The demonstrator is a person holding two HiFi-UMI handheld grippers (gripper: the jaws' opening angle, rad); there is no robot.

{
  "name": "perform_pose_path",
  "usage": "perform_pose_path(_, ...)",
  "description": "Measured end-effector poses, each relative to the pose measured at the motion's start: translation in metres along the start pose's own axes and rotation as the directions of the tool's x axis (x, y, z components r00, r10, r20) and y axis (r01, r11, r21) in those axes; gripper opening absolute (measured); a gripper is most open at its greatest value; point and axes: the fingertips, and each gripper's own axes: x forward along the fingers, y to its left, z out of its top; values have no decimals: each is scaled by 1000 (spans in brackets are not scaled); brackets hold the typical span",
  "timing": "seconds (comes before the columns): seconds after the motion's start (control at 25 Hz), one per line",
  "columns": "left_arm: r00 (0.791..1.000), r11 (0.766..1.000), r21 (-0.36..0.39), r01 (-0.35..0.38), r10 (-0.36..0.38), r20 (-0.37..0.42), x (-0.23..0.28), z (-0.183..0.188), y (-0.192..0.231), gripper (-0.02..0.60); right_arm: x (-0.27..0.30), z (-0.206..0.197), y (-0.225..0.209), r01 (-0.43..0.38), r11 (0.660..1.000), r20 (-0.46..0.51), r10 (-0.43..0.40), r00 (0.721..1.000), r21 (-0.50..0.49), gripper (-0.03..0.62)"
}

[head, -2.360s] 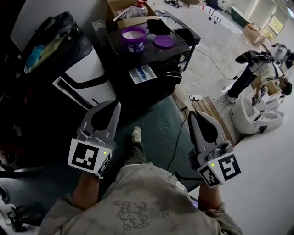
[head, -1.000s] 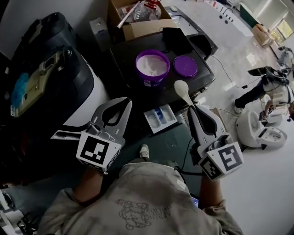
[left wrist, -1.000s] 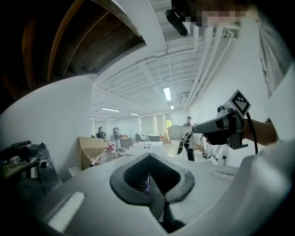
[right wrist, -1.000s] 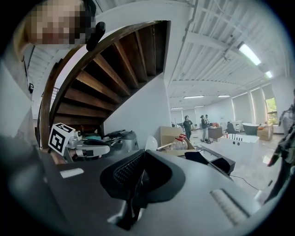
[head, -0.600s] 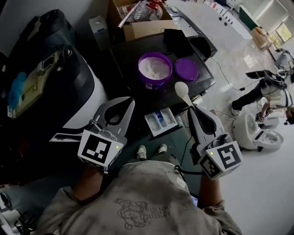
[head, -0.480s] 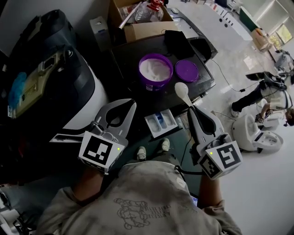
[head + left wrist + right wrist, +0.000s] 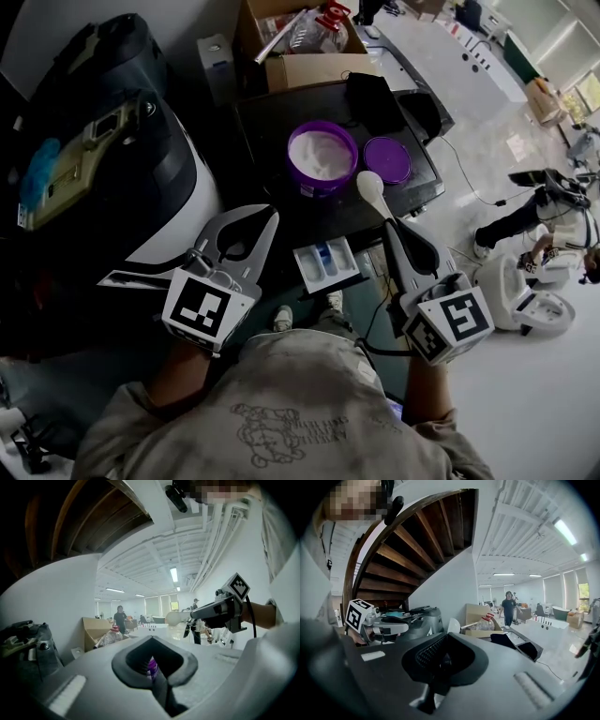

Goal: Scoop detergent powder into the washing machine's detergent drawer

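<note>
A purple tub (image 7: pixel 322 157) of white powder stands open on the black washing machine (image 7: pixel 272 117), its purple lid (image 7: pixel 386 159) beside it. The detergent drawer (image 7: pixel 323 264) is pulled out below the tub. My right gripper (image 7: pixel 387 225) is shut on the handle of a white spoon (image 7: pixel 370 185), whose bowl hangs just right of the tub and above the drawer. In the right gripper view only the spoon's bowl (image 7: pixel 453 624) peeks past the jaws. My left gripper (image 7: pixel 269 216) is shut and empty, left of the drawer; the tub (image 7: pixel 151 667) shows through its jaws.
A cardboard box (image 7: pixel 305 42) with a plastic bottle stands behind the washing machine. A black and white appliance (image 7: pixel 141 178) fills the left side. Cables run over the floor at right, where a person (image 7: pixel 530 192) bends over a white bowl-shaped thing (image 7: pixel 525 291).
The washing machine has come much closer in the head view, and the drawer now lies between my grippers. The spoon shows above the right gripper's tips. Both grippers stay shut.
</note>
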Motion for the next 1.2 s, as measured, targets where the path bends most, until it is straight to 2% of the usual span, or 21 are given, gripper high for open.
perform_pose_path(0.56,988,989,0,-151,151,-44,56,9,14,0,49,6,-60,-175,984,-45,174,984,-30,31)
perform_pose_path(1.2,928,935,-7,-355,352,-120,89,5,12,0,93,4,-103,-398,915,-112,390,914,-61,31)
